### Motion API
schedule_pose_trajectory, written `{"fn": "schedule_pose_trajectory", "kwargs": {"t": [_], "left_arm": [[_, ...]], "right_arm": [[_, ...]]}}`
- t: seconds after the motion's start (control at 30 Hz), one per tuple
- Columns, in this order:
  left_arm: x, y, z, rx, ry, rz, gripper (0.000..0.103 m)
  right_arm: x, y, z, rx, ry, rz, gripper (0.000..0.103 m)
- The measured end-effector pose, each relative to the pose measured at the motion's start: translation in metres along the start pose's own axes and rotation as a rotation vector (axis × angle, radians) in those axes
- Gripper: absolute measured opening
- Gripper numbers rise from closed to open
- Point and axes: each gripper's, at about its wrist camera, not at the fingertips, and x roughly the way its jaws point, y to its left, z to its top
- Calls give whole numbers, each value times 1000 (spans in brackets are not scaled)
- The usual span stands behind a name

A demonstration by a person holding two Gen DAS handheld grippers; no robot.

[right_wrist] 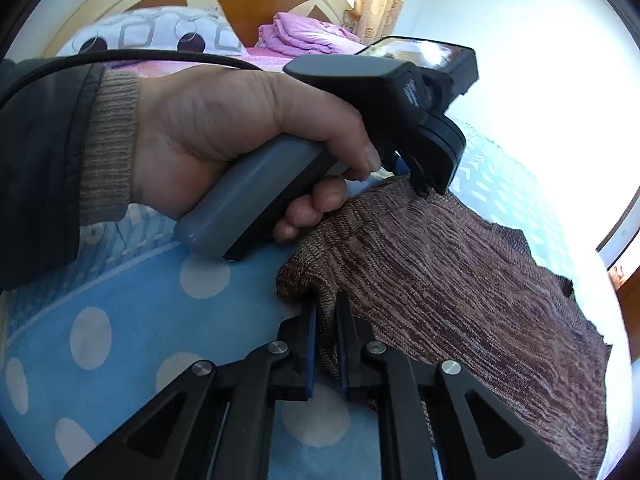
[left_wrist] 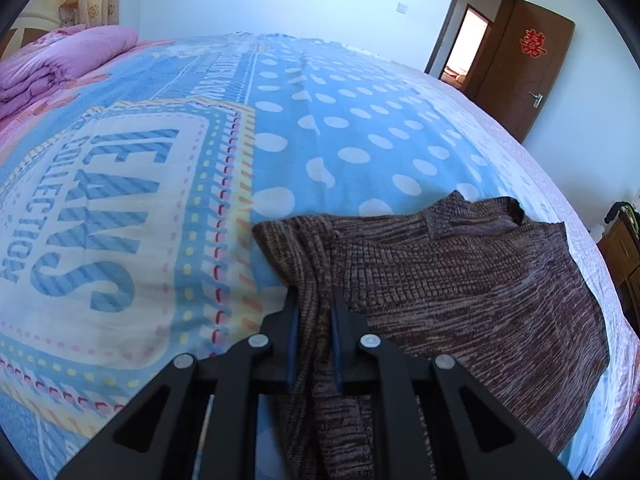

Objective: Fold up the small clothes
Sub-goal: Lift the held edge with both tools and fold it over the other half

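Left wrist view | left gripper (left_wrist: 314, 308) clenched on a bunched edge of the brown knit sweater (left_wrist: 460, 280), lower right on the bedspread (left_wrist: 340, 128) | right gripper (right_wrist: 326, 320) pinches its near corner | advice: lift both edges level, keep the hem taut

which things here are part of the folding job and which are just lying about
Part of the job:
brown knitted sweater
left gripper, shut on its edge
right gripper, shut on its edge
blue polka-dot bed sheet, the work surface

Just lying about:
folded pink quilt
white patterned pillow
brown wooden door
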Motion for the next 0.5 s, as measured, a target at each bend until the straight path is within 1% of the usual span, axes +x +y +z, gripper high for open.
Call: {"fn": "schedule_pose_trajectory", "kwargs": {"t": [0.13, 0.2, 0.4, 0.5], "left_arm": [[-4, -4, 3, -28, 18, 23, 13], [-7, -5, 3, -42, 21, 23, 12], [-25, -17, 14, -63, 34, 9, 12], [-38, -30, 24, -50, 13, -1, 12]], "right_arm": [[-9, -13, -2, 51, -46, 22, 7], [-15, -23, -4, 84, -74, 36, 7], [-34, -61, -14, 256, -124, 117, 7], [-41, -82, -20, 330, -140, 141, 7]]}}
